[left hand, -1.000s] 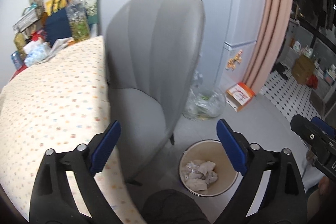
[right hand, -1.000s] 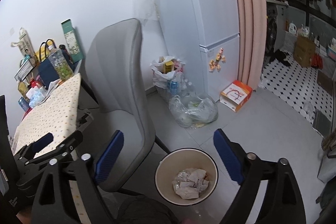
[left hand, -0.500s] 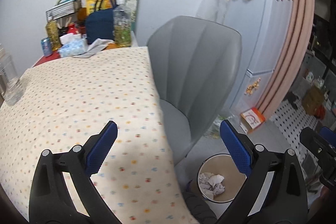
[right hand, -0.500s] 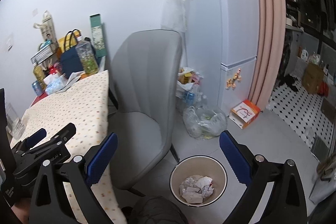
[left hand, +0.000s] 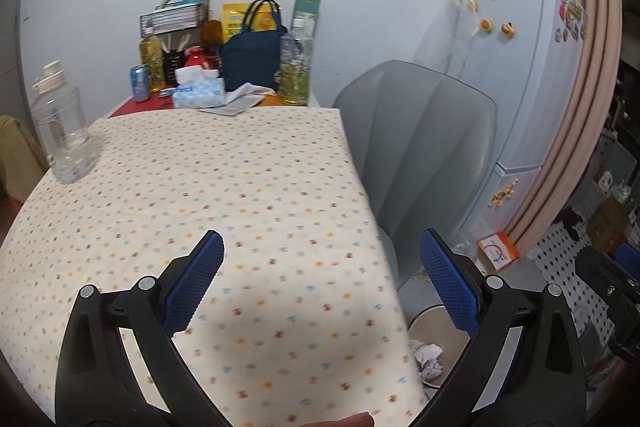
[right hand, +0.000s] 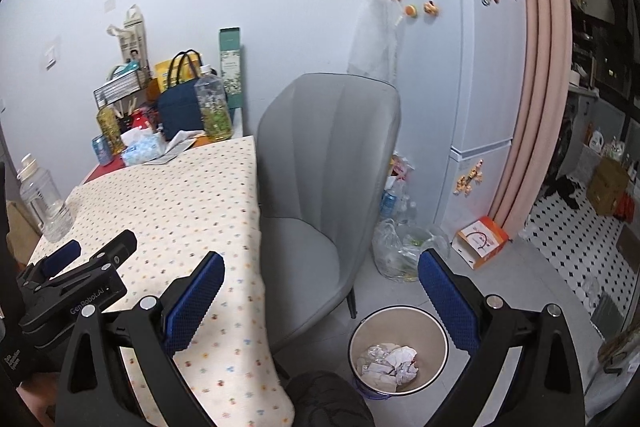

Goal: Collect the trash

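Observation:
A round beige trash bin [right hand: 398,351] stands on the grey floor beside the chair, with crumpled white paper [right hand: 390,363] lying inside. In the left wrist view only a slice of the bin [left hand: 432,355] shows past the table's edge. My left gripper [left hand: 320,287] hovers open above the dotted tablecloth [left hand: 208,195], nothing between its blue pads. My right gripper [right hand: 320,301] is open too, held high over the chair seat and the bin, empty. The left gripper [right hand: 72,279] shows at the left of the right wrist view.
A grey chair [right hand: 328,167] stands between table and fridge [right hand: 460,67]. At the table's far end are a clear jug [left hand: 60,131], a tissue box [left hand: 198,93], a blue bag [left hand: 252,61] and bottles. Plastic bags [right hand: 404,247] and an orange box [right hand: 480,241] lie on the floor.
Both grippers rose and swung left, from over the bin and chair toward the table. The tabletop now fills the left view; the bin slid to the lower right.

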`<state>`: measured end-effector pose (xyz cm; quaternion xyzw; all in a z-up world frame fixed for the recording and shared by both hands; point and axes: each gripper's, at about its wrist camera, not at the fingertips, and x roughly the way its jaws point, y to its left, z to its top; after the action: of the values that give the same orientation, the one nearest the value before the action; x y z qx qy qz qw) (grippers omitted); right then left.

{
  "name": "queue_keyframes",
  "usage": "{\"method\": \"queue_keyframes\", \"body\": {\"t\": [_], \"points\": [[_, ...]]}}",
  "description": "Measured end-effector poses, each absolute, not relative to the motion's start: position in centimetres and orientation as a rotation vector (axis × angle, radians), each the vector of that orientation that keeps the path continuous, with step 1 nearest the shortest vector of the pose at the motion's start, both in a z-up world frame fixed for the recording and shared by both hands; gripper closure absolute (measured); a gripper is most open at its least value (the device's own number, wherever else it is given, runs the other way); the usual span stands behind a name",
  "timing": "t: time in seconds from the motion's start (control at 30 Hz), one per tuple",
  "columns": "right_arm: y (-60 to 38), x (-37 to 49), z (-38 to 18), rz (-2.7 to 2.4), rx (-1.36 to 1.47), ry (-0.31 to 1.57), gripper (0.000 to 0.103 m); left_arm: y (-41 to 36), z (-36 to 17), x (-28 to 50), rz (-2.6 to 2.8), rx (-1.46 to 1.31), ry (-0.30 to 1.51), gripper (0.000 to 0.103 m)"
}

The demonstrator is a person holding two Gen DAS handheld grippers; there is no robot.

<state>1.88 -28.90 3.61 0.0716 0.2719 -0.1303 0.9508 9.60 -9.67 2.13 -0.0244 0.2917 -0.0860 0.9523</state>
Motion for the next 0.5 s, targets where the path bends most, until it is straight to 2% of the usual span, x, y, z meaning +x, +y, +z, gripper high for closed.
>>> {"method": "queue_keyframes", "body": {"t": [0.5], "points": [[-24.0,0.6,5.7,-0.219,0.119,0.532,0.008,-3.6,4.3,6.2,-0.077,-0.070,0.539,0.006]]}}
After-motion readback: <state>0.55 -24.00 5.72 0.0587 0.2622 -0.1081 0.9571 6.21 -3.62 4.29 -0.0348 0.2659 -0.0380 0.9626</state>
